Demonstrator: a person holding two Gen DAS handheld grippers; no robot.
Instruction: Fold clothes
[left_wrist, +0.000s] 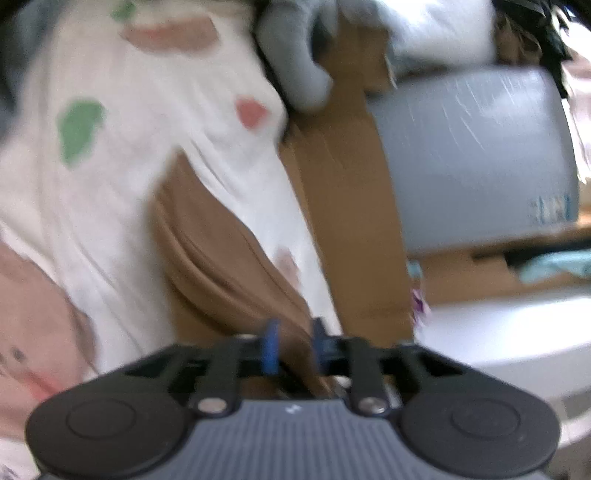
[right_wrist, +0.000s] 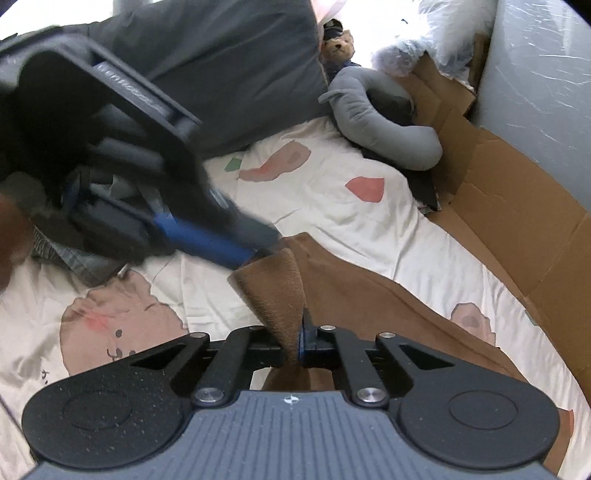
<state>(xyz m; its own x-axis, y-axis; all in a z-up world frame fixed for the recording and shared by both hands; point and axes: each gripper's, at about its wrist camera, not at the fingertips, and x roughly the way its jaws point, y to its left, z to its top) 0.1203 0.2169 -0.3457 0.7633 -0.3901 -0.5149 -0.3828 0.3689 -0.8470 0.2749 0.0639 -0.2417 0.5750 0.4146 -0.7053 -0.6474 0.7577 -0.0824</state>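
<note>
The right hand-held gripper (right_wrist: 295, 341) points down at the bed (right_wrist: 369, 229) and is pinched tight on a fold of the brown cloth (right_wrist: 369, 306). The left hand-held gripper (left_wrist: 293, 350) reaches in from the left, tilted down. Its jaws stand partly apart with brown cloth between them, not squeezed. The cloth lies on the bed's cream sheet. Past the cloth are a grey soft toy (right_wrist: 380, 122), a teddy bear (right_wrist: 338, 46) and cardboard (right_wrist: 517, 221).

Both cameras ride the 2 grippers, looking steeply down, close over the bedsheet (right_wrist: 332, 221). Both catch the brown garment (right_wrist: 369, 306) and cardboard (left_wrist: 351, 221).
</note>
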